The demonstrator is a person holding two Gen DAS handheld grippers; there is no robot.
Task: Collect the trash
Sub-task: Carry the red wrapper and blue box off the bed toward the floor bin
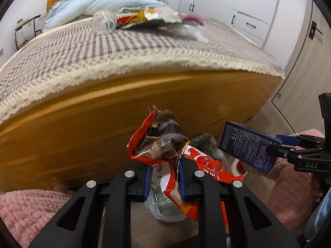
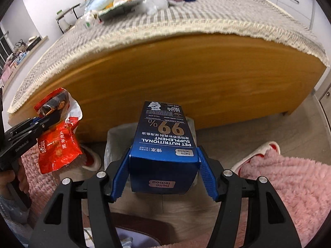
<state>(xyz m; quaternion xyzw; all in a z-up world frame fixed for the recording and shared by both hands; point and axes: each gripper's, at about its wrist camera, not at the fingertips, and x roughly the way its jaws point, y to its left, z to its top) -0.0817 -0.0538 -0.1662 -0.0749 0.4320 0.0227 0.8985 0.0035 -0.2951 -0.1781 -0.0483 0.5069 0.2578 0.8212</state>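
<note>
My left gripper (image 1: 164, 177) is shut on a crumpled red snack wrapper (image 1: 159, 142), which sticks up between its blue pads. In the right wrist view that wrapper (image 2: 58, 144) hangs at the far left in the left gripper (image 2: 41, 124). A dark blue pet-supplement box (image 2: 165, 136) sits clamped lengthwise in my right gripper (image 2: 164, 171). The same box (image 1: 248, 146) shows at the right of the left wrist view. Just below and beyond both items stands a bin with a clear plastic liner (image 2: 112, 144), in front of the bed's footboard. On the bed lie a clear plastic bottle (image 1: 103, 21) and more wrappers (image 1: 140, 18).
The wooden footboard (image 1: 124, 113) rises close ahead, with a fringed checked blanket (image 1: 103, 47) over it. White-and-red slippers (image 2: 256, 157) and pink fluffy fabric (image 2: 289, 186) flank the bin on the floor. White wardrobes (image 1: 248, 20) stand at the back right.
</note>
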